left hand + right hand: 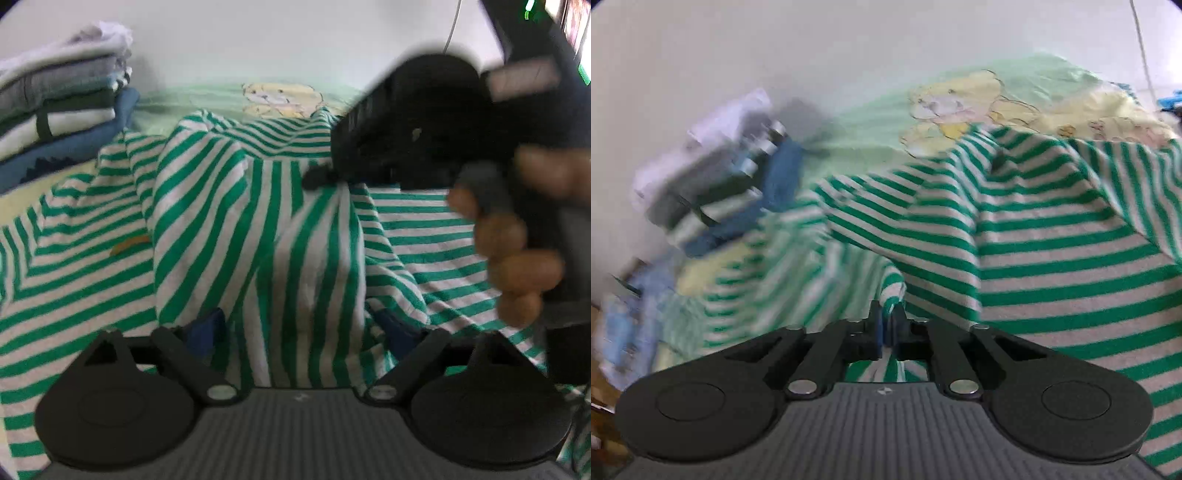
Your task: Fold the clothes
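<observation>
- Left wrist view: a green-and-white striped shirt (258,221) is being held up in a peaked ridge over a pale green bedsheet (207,99) with a bear print; the rest of it is lying rumpled and spread to both sides.
- The left gripper (299,328) is seen with its fingers set wide apart — cloth is draped between them, but nothing is being pinched.
- The right gripper (321,177), held in a hand (513,236), is seen across the shirt, with a bunch of striped fabric being pulled up at its tip.
- A stack of folded clothes (62,96) is seen at the far left, against the wall — so part of the pile is lying folded already.
- Right wrist view: the right gripper (888,325) is seen clamped together on a fold of the shirt (1052,258), which is being lifted off the bedsheet (871,122).
- The stack (716,184) is blurred here, beside the shirt's far edge.
- Judgement: this shirt is being handled mid-fold; no neat edges are shown, so flattening and stacking are judged left.
</observation>
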`<state>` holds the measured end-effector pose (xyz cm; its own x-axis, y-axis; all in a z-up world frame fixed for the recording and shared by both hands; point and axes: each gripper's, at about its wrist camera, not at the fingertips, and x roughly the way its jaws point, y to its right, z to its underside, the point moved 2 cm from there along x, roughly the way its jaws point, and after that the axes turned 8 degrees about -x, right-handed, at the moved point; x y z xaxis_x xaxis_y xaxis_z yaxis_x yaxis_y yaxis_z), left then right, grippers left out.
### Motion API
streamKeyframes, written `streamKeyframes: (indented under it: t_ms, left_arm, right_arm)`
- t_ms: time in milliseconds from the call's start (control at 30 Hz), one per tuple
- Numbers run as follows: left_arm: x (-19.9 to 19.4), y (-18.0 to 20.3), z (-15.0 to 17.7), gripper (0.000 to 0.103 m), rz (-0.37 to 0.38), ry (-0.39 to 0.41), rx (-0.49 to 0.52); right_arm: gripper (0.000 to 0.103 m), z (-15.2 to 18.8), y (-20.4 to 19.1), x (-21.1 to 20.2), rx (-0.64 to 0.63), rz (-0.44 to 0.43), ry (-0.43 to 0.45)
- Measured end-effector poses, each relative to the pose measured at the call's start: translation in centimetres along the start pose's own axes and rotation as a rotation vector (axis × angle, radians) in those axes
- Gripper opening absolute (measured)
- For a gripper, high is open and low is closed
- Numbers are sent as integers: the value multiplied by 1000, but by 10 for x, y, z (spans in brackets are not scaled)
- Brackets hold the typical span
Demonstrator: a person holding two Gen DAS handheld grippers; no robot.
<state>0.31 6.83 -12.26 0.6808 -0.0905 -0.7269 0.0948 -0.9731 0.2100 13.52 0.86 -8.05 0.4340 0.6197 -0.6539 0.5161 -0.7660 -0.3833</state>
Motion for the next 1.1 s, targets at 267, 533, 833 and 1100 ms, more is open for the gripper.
streamKeyframes:
  t_ms: [267, 533, 833, 1100]
  left_arm:
    - [-26, 14, -4, 11, -111, 80, 65]
    - [-91, 4, -19, 10, -256, 276, 60]
    - [-121, 19, -33, 11, -375, 403, 159]
    - [-90, 52, 9, 18, -434, 369, 430]
  right_arm:
    - [5, -31, -38, -57, -19, -323, 159]
    - [5, -56, -37, -89, 39, -496, 273]
    - [5, -78, -34, -98, 58, -539, 304]
    - [5, -56, -12, -115, 33, -487, 295]
